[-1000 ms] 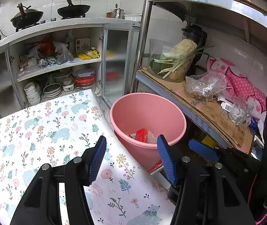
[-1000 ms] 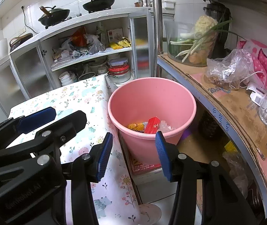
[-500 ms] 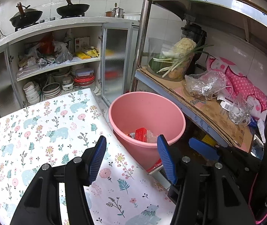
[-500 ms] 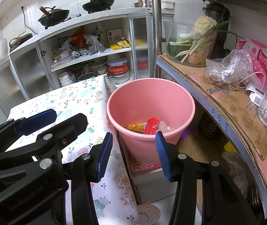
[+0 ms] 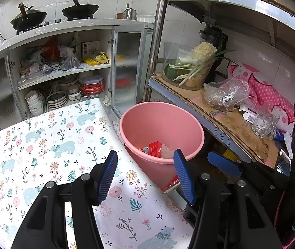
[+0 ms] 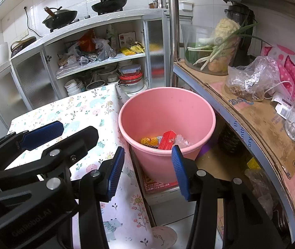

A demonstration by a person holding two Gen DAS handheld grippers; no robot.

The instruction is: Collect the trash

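Pink plastic bucket stands on the floor just beside the tabletop, likely so trash drops straight in; a red packet and crumpled wrappers already lie at its bottom. Left hand-held gripper and right hand-held gripper both hang spread and empty. The bucket's base and deeper contents are hidden.
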